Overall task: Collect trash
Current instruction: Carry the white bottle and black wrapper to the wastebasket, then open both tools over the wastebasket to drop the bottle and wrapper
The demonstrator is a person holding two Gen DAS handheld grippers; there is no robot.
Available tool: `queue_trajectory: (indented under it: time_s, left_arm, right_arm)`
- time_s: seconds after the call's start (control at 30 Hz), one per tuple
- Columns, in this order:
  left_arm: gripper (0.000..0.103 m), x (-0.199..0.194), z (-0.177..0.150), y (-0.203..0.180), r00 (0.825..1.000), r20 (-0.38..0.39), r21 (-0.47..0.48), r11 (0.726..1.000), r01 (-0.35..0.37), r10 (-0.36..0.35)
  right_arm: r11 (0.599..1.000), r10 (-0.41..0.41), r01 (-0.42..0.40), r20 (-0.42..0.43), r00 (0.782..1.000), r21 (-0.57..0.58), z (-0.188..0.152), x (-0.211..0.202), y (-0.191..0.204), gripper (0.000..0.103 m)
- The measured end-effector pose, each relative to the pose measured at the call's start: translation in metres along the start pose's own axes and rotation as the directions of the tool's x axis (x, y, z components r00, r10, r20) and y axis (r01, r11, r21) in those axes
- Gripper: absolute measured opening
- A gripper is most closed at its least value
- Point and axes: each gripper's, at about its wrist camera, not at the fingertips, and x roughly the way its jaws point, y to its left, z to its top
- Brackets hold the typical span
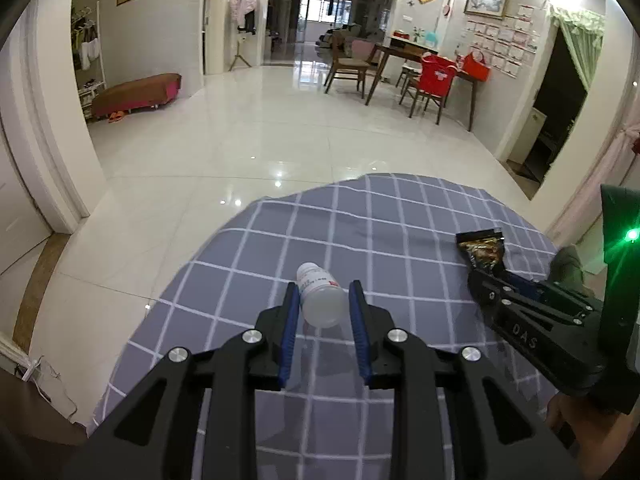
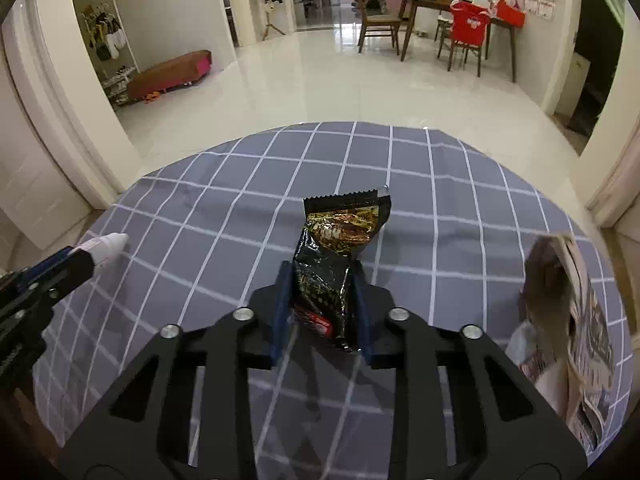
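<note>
On the table: a grey-blue checked cloth (image 1: 400, 216) covers the top; both grippers work above it.
Left gripper (image 1: 323, 300): fingers straddle a bottle (image 1: 320, 296); the left pad looks to touch its side, a narrow gap shows at the right pad. Whether it has clamped, I cannot tell.
Bottle: small, translucent white plastic, white cap pointing away from the camera, white label with a red patch. It lies on its side on the cloth, near the left edge.
Right gripper (image 2: 322, 304): clenched on a wrapper (image 2: 340, 256), blue pads pressed against its lower half.
Wrapper: black foil snack packet, crumpled, gold and red print, serrated top edge, a red band near the bottom. It stands up out of the fingers, over the middle of the cloth.
Left view only: right gripper (image 1: 486, 276) seen from the side, packet (image 1: 482, 250) jutting from its tips; a green light on the device at far right.
Right view only: paper bag (image 2: 576, 332), printed, open-mouthed, standing at the right edge of the cloth; bottle cap (image 2: 112, 246) poking past the left gripper's tips (image 2: 76, 264) at far left.
Both views: tiled floor (image 1: 280, 132), dining table with chairs and red bags beyond, a low bench at left.
</note>
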Motion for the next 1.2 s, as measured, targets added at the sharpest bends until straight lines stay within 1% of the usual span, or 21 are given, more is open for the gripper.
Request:
queue_trajectory:
  time_s: [0.07,0.17,0.2,0.3,0.47,0.6,0.67,0.7,0.77,0.87,0.97,1.0,1.1,1.2]
  left_arm:
    - [0.025,-0.008,-0.004,-0.008,1.0,0.007,0.008,1.0,0.013,-0.013]
    - [0.025,-0.023,-0.01,-0.021,0.999,0.014,0.018,0.999,0.034,-0.035]
    - [0.025,-0.03,-0.013,-0.025,0.999,0.018,0.02,0.999,0.047,-0.047]
    - [0.025,-0.052,-0.022,-0.04,0.995,0.035,0.034,0.995,0.089,-0.09]
    - [0.025,-0.099,-0.043,-0.094,0.982,0.073,0.098,0.981,0.167,-0.175]
    - [0.025,-0.133,-0.067,-0.152,0.965,0.093,0.175,0.958,0.228,-0.246]
    - [0.025,-0.147,-0.083,-0.188,0.953,0.085,0.226,0.937,0.265,-0.29]
    - [0.025,-0.151,-0.089,-0.201,0.95,0.08,0.242,0.93,0.277,-0.303]
    - [0.025,-0.159,-0.107,-0.239,0.937,0.055,0.285,0.905,0.316,-0.345]
    - [0.025,-0.165,-0.133,-0.288,0.922,0.014,0.337,0.87,0.36,-0.387]
    - [0.025,-0.165,-0.16,-0.339,0.907,-0.035,0.39,0.83,0.398,-0.419]
    - [0.025,-0.164,-0.172,-0.361,0.902,-0.057,0.412,0.813,0.411,-0.427]
    - [0.025,-0.152,-0.196,-0.402,0.89,-0.112,0.451,0.776,0.441,-0.441]
    - [0.025,-0.139,-0.215,-0.429,0.886,-0.146,0.483,0.75,0.452,-0.44]
  right_arm:
    - [0.999,0.043,-0.043,0.009,0.999,0.003,-0.008,-0.013,-0.001,0.025]
    - [0.996,0.087,-0.087,0.043,0.995,-0.006,-0.022,-0.041,-0.003,0.025]
    - [0.993,0.116,-0.117,0.062,0.991,0.009,-0.028,-0.055,-0.008,0.025]
    - [0.986,0.162,-0.166,0.114,0.98,0.032,-0.042,-0.095,-0.021,0.025]
    - [0.975,0.194,-0.213,0.222,0.956,0.066,-0.071,-0.17,-0.054,0.025]
    - [0.967,0.173,-0.221,0.31,0.935,0.129,-0.112,-0.231,-0.102,0.025]
    - [0.97,0.125,-0.187,0.343,0.931,0.155,-0.134,-0.256,-0.125,0.025]
    - [0.968,0.094,-0.171,0.363,0.927,0.184,-0.152,-0.272,-0.144,0.025]
    - [0.958,0.062,-0.163,0.381,0.922,0.238,-0.177,-0.292,-0.173,0.025]
    - [0.945,-0.031,-0.101,0.392,0.919,0.312,-0.215,-0.316,-0.216,0.025]
    - [0.922,-0.083,-0.077,0.386,0.919,0.379,-0.246,-0.328,-0.251,0.025]
    - [0.912,-0.106,-0.06,0.373,0.922,0.407,-0.26,-0.331,-0.266,0.025]
    - [0.884,-0.14,-0.044,0.353,0.925,0.465,-0.285,-0.334,-0.297,0.025]
    - [0.858,-0.158,-0.034,0.327,0.932,0.512,-0.303,-0.328,-0.326,0.027]
